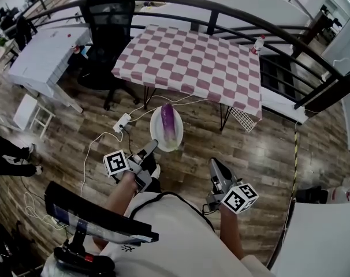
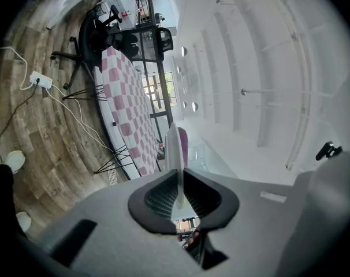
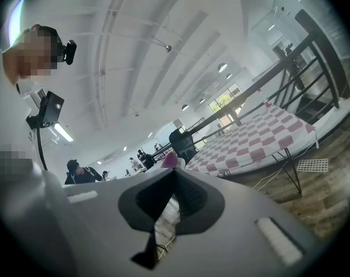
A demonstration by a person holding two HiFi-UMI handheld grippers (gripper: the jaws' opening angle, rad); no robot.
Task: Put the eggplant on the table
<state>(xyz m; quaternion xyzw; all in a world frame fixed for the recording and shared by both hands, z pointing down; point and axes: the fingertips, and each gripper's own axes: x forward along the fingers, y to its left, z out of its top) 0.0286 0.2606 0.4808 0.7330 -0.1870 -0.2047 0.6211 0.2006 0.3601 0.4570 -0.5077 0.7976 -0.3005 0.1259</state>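
A purple eggplant [image 1: 168, 120] lies on a white plate [image 1: 161, 136] held in the air above the wooden floor, short of the table with the pink-and-white checked cloth [image 1: 192, 62]. My left gripper [image 1: 151, 149] is shut on the plate's near rim. In the left gripper view the plate [image 2: 173, 146] stands edge-on between the pads of the left gripper [image 2: 178, 183], with the eggplant [image 2: 183, 145] beside it. My right gripper [image 1: 214, 164] hangs to the right of the plate, shut and holding nothing. In the right gripper view the eggplant's tip [image 3: 169, 157] peeks over the right gripper [image 3: 174, 180].
A black office chair [image 1: 108, 16] stands at the table's left end and a dark curved railing [image 1: 233, 9] runs behind it. A power strip [image 1: 122, 122] with cables lies on the floor under the plate's left. A white desk [image 1: 45, 53] is at the far left.
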